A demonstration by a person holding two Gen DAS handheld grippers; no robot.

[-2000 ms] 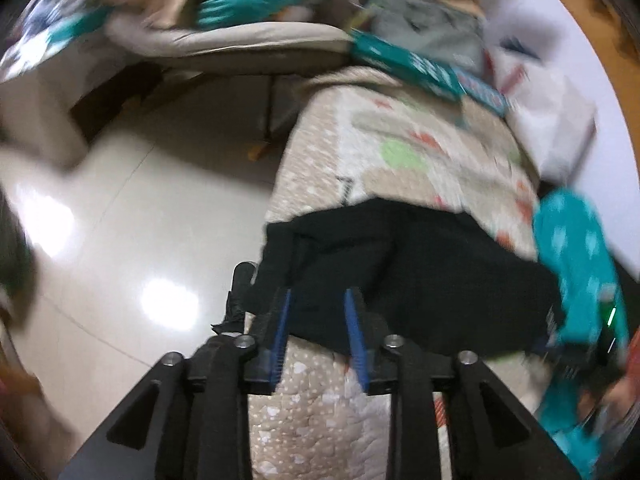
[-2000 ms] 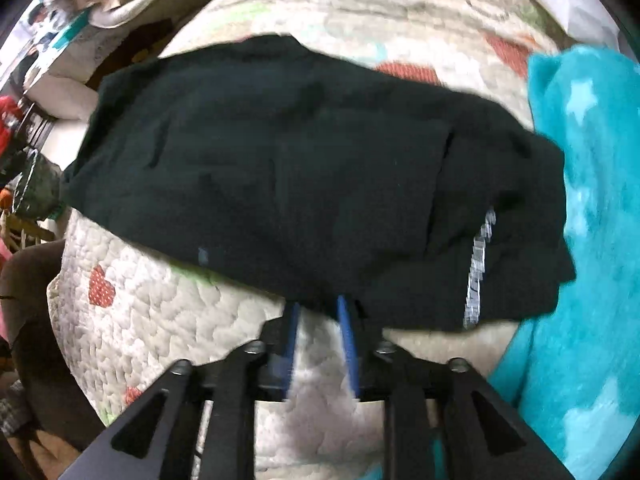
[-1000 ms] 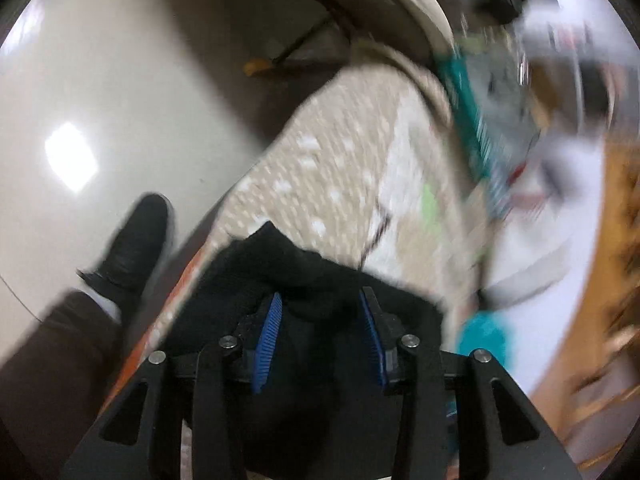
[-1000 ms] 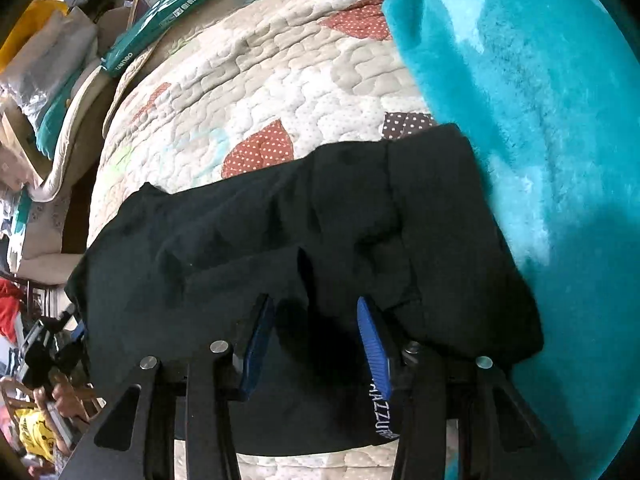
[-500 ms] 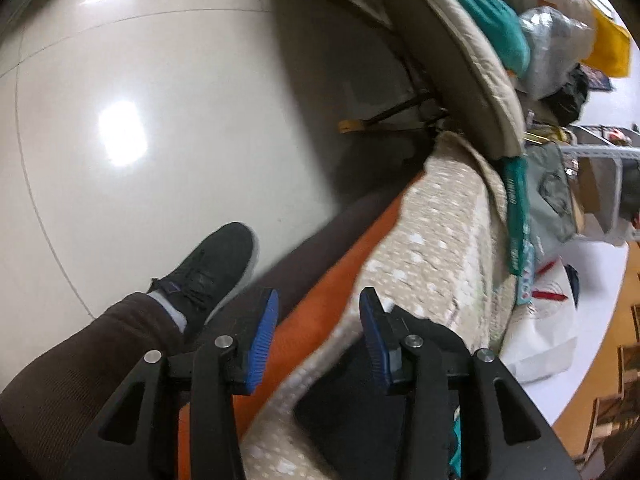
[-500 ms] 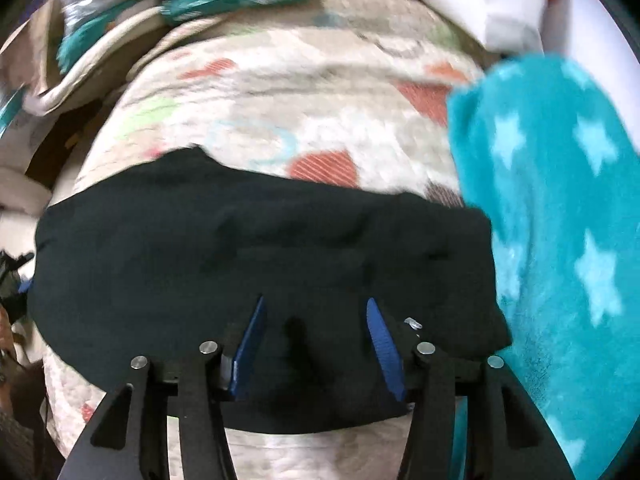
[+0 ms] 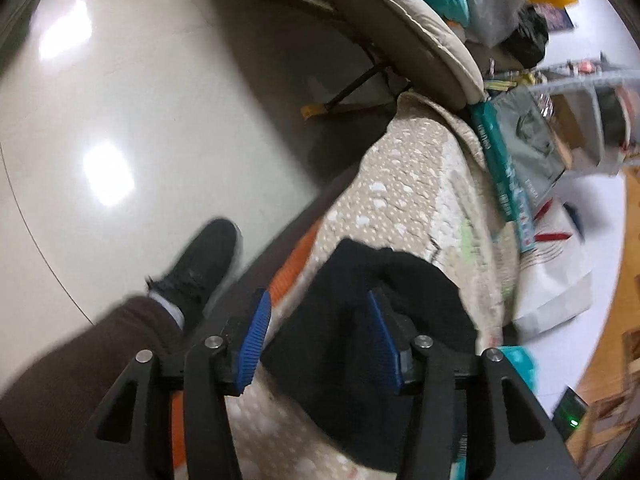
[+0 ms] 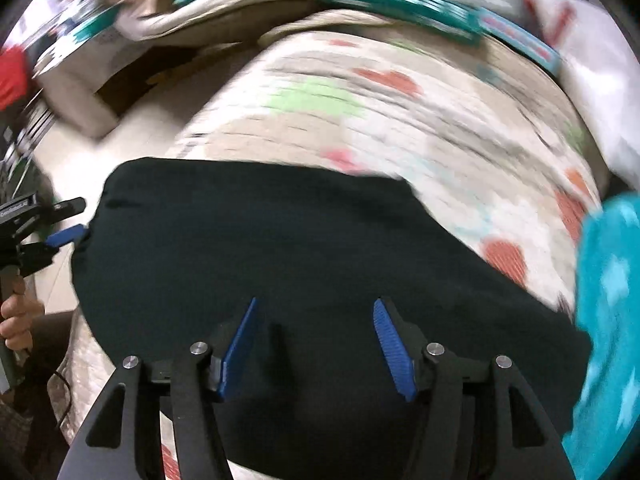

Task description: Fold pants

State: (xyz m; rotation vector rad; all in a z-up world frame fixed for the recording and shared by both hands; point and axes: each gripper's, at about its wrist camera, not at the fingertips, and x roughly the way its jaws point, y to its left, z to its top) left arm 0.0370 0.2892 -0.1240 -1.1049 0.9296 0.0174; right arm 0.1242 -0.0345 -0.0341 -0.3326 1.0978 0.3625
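Black fabric pants (image 8: pixel 288 248) lie folded flat on quilted beige bedspread (image 8: pixel 400 120). Left gripper (image 7: pixel 320 332), right gripper (image 8: pixel 316 340): jaws just opening, apart, nothing clamped. Next: smooth edges square, avoid snagging top layer
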